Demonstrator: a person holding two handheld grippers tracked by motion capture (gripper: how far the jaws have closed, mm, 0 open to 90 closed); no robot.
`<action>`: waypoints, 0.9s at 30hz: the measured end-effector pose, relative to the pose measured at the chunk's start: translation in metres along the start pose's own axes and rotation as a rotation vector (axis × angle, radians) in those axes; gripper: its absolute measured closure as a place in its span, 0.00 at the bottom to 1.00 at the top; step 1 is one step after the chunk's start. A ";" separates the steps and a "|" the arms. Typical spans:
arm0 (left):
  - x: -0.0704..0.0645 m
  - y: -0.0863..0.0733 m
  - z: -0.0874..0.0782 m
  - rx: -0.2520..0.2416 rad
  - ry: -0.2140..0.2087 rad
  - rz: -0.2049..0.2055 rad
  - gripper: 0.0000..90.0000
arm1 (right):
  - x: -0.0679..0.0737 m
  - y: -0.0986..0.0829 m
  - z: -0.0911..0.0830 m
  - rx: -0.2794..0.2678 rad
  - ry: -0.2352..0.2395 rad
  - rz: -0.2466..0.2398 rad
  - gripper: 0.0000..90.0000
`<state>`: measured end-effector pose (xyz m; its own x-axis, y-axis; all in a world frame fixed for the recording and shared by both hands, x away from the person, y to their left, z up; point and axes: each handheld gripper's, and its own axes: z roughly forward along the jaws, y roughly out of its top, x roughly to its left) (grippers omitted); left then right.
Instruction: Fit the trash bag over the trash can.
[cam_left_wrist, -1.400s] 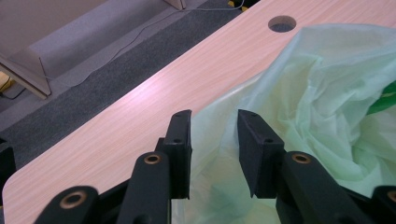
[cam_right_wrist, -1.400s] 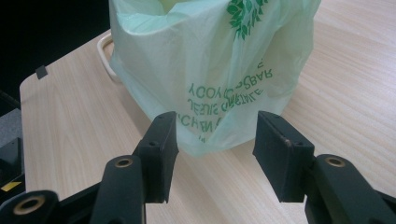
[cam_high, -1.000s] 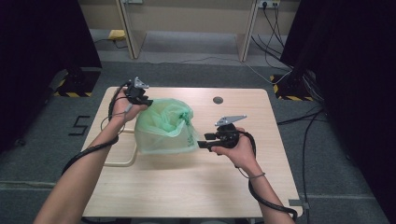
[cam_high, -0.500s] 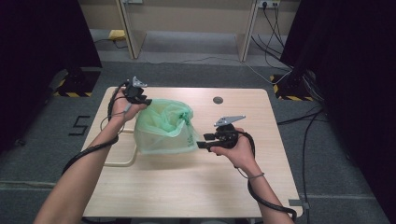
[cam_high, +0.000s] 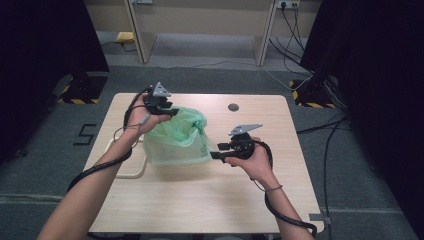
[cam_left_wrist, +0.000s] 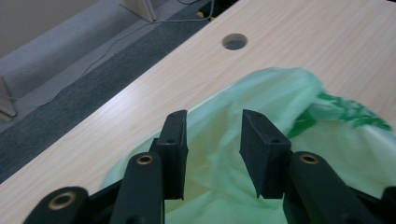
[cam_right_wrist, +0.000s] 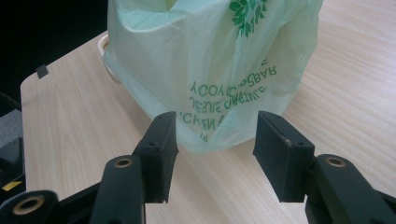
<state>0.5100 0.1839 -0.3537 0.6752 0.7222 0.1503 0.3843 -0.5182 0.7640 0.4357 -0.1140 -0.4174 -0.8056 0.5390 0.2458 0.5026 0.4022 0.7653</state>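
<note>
A pale green plastic bag (cam_high: 176, 140) with dark green print stands bulging on the wooden table (cam_high: 210, 200), left of centre. My left gripper (cam_high: 172, 113) hovers over the bag's upper left rim; in the left gripper view its jaws are open above the green plastic (cam_left_wrist: 280, 102), holding nothing. My right gripper (cam_high: 214, 151) points at the bag's right side, just off it. In the right gripper view the open jaws frame the bag's lower corner (cam_right_wrist: 210, 93) without gripping it.
A cream looped handle or frame (cam_high: 125, 172) pokes out from under the bag toward the table's left edge. A round cable hole (cam_high: 233, 107) sits near the far edge. Bare tabletop lies in front and to the right. Cables run across the floor behind.
My right gripper has drifted slightly right, away from the bag's side. The left gripper and the bag have hardly moved.
</note>
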 end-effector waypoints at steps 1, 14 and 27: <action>-0.004 0.001 0.002 -0.002 -0.016 -0.001 0.68 | 0.000 0.000 0.000 0.000 0.001 -0.001 0.55; -0.033 0.007 0.027 0.028 -0.031 0.050 0.67 | -0.001 -0.002 -0.001 -0.004 0.001 0.002 0.54; -0.040 0.012 0.041 0.006 0.004 0.100 0.61 | -0.003 -0.003 -0.004 -0.010 0.003 0.007 0.54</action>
<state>0.5126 0.1302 -0.3764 0.7075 0.6689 0.2282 0.3190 -0.5903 0.7414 0.4358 -0.1197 -0.4182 -0.8031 0.5396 0.2528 0.5051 0.3914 0.7692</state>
